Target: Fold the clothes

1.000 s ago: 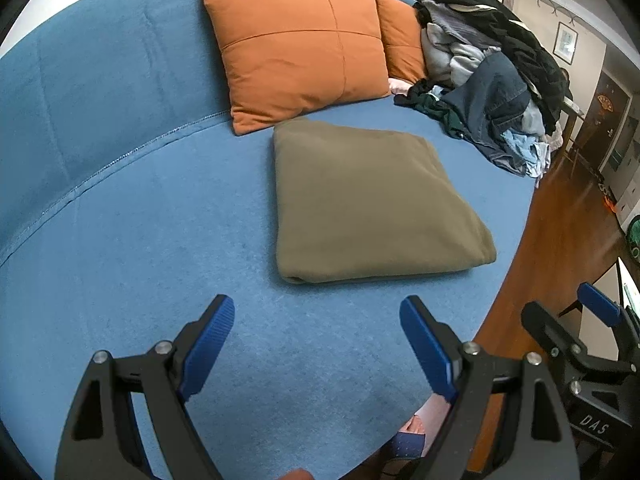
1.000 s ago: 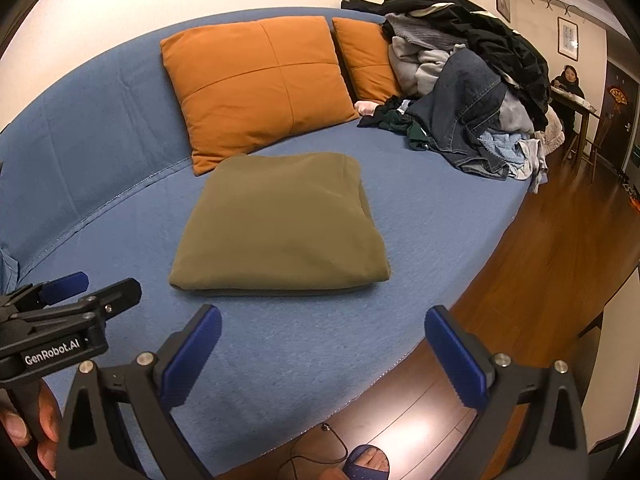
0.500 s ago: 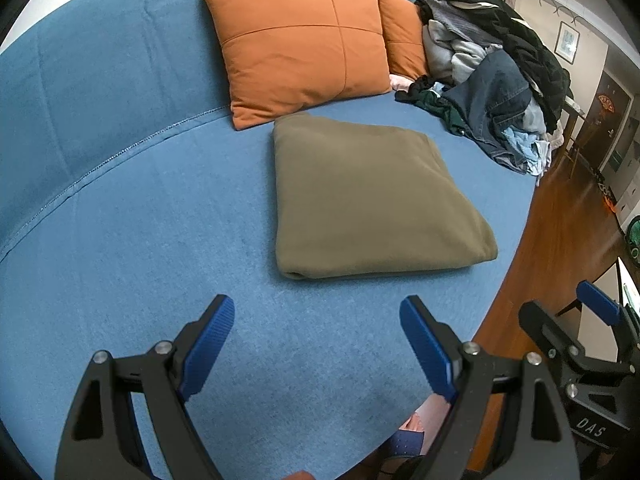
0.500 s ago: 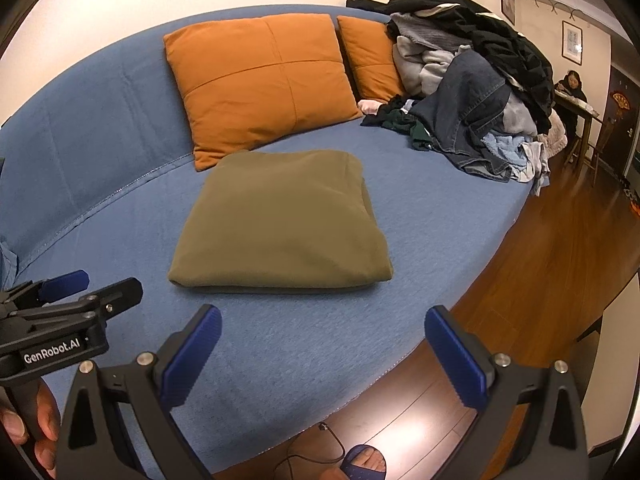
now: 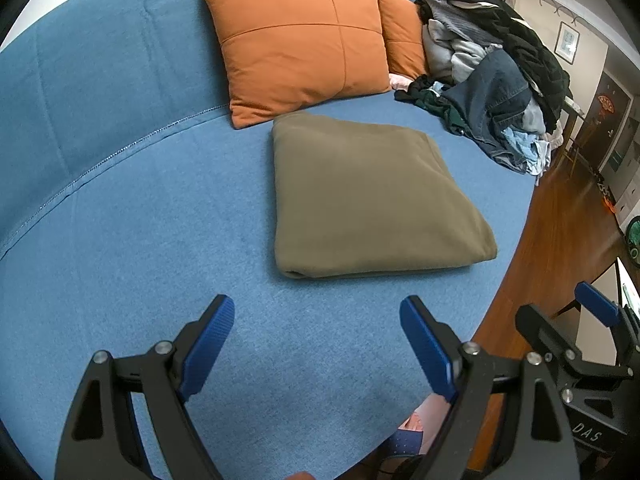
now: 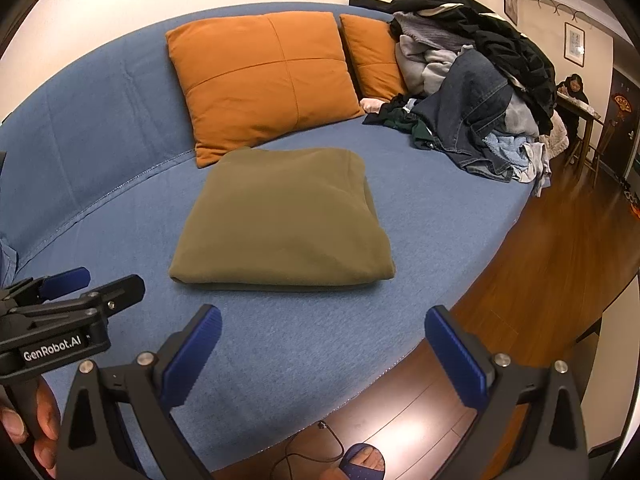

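Note:
An olive-green garment [image 5: 368, 196] [image 6: 284, 216] lies folded into a neat rectangle on the blue sofa seat [image 5: 140, 240] [image 6: 420, 208]. My left gripper [image 5: 316, 340] hovers open over the seat, short of the garment's near edge, with nothing between its fingers. My right gripper [image 6: 320, 344] is open too, above the sofa's front edge, just before the garment. Each gripper shows at the edge of the other's view. A heap of unfolded clothes [image 5: 492, 80] [image 6: 476, 88], dark denim, black and grey pieces, sits at the sofa's right end.
Two orange cushions [image 5: 296, 40] [image 6: 264, 80] lean on the backrest behind the garment. Wooden floor [image 6: 560, 264] runs along the sofa's right, with a cable and a slippered foot [image 6: 362, 460] below. A person sits at a table [image 6: 576, 92] far right.
Both views have shifted only slightly; the folded garment stays put and both grippers remain open.

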